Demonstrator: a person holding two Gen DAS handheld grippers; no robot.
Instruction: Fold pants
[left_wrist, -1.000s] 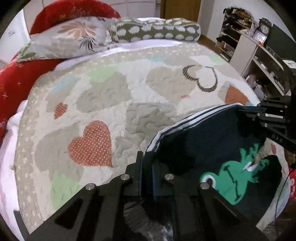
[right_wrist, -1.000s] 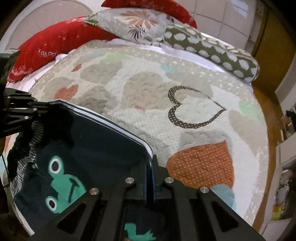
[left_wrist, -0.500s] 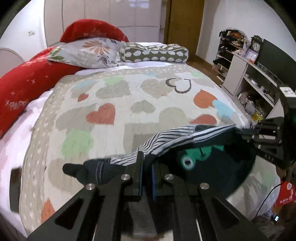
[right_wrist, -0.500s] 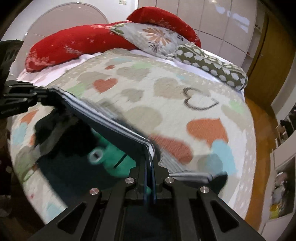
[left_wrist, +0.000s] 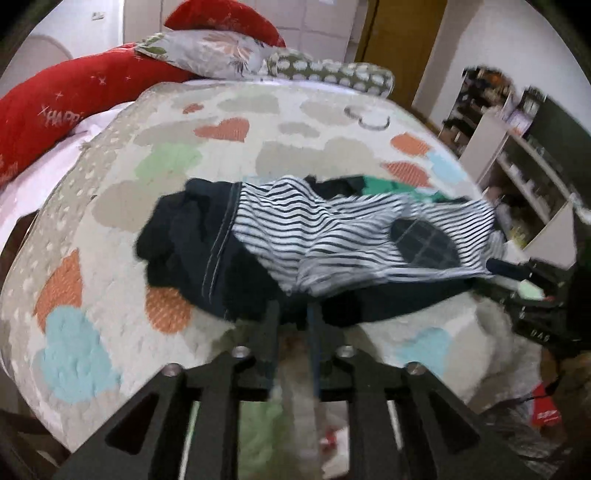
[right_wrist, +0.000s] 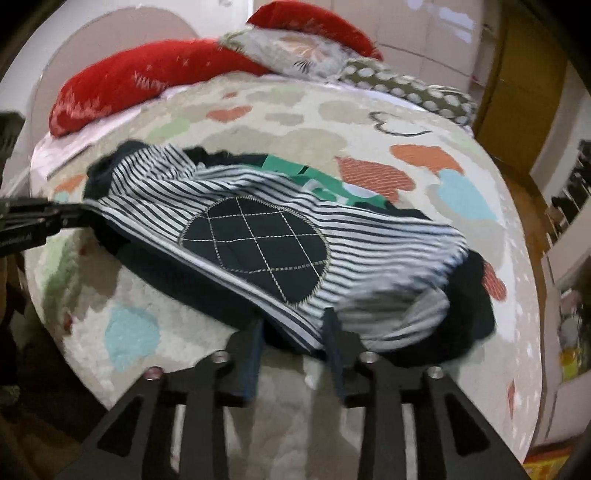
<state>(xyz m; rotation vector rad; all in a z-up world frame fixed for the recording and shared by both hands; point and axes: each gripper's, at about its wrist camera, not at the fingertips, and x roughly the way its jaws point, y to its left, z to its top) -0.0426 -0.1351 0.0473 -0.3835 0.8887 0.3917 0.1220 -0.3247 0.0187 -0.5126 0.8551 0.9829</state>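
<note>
Pants (right_wrist: 258, 236) now dropped crumpled on quilt (right_wrist: 424, 122), striped lining w/ dark patch up; both hand-held grippers (left_wrist: 293, 317) (right_wrist: 293, 325) just opened, empty.

Heart-patterned quilt (left_wrist: 110, 229) spread over bed. Red pillows (right_wrist: 122, 81), floral pillow (left_wrist: 210, 55) and spotted bolster (right_wrist: 410, 92) at headboard end. Open shelving (left_wrist: 517, 155) at right.

Wide bed (left_wrist: 110, 206) under a heart-patterned quilt (right_wrist: 461, 206), red pillows (left_wrist: 48, 107) and patterned pillows (right_wrist: 306, 55) at the head, wooden door (left_wrist: 399, 40) behind, cluttered white shelves (left_wrist: 517, 155) along the right wall
</note>
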